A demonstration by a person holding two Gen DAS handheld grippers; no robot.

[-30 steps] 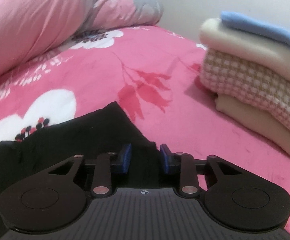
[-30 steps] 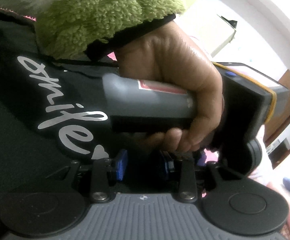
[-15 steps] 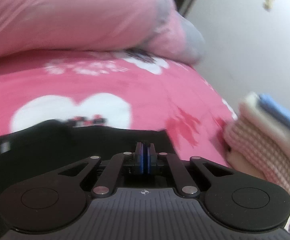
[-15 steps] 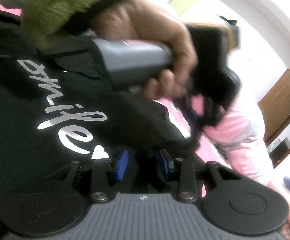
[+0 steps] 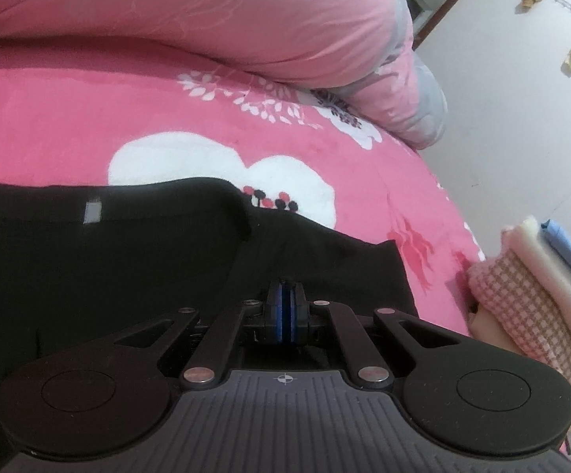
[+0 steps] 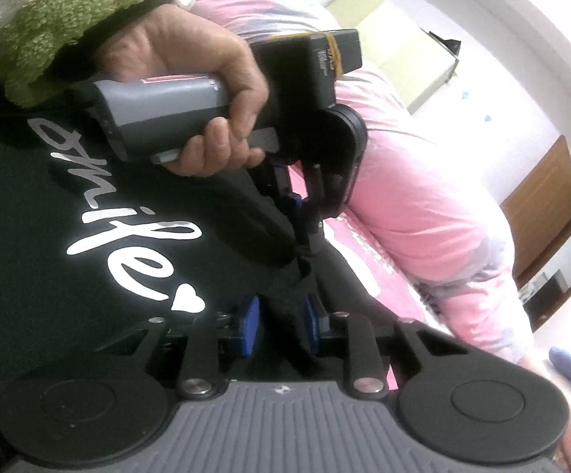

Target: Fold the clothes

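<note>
The left gripper (image 5: 286, 317) has pinched shut on the black T-shirt's (image 5: 108, 260) sleeve edge; the right gripper (image 6: 279, 329), jaws just closing, straddles cloth, so the fold can start.

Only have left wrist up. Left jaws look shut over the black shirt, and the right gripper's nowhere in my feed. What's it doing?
Observer: The right gripper sits low over the black shirt, next to the print. Its jaws have just been closing. The pads are apart, with cloth in the gap and no visible pinch.
Operator: Did my left grip actually catch fabric?
Observer: From the right wrist view, it looks so. A fold of the shirt is drawn up to the tips of the left gripper.
Operator: Which face is up?
Observer: The printed one: white script ending in a heart.
</note>
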